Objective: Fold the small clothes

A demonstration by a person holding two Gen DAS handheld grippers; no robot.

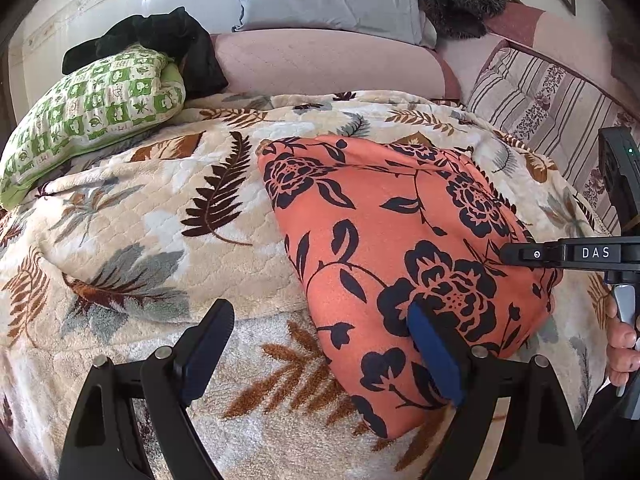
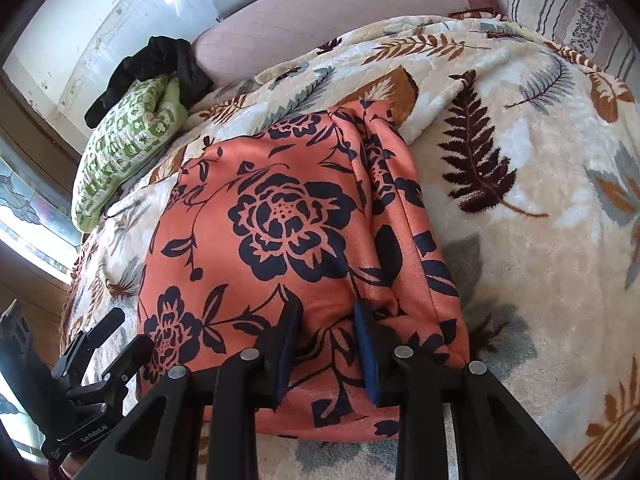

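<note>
1. The cloth (image 1: 404, 256), orange with dark flowers, lies folded on the blanket (image 1: 168, 216), which covers the bed.
2. The left gripper (image 1: 320, 348) points down at a slant toward the near left edge of the cloth.
3. Its jaws stand wide apart and hold nothing. The left finger is over bare blanket, and the right finger (image 1: 436, 356), with a blue pad, is over the near part of the cloth.
4. The right gripper (image 2: 328, 344) also points down at a slant, at the near edge of the cloth (image 2: 280, 248).
5. Its jaws are narrow, and a raised ridge of the cloth stands between the two blue pads (image 2: 366, 344). I cannot tell if the pads really press it.
6. In the left view the right gripper (image 1: 520, 254) reaches in from the right, level above the cloth, and a hand (image 1: 622, 344) grips its handle at the right edge.
7. In the right view the left gripper (image 2: 116, 340) is at the near left, beside the cloth, with its fingers apart.
8. A green pillow (image 1: 92, 116) lies far left on the bed, and a black garment (image 1: 160, 40) lies behind it.
</note>
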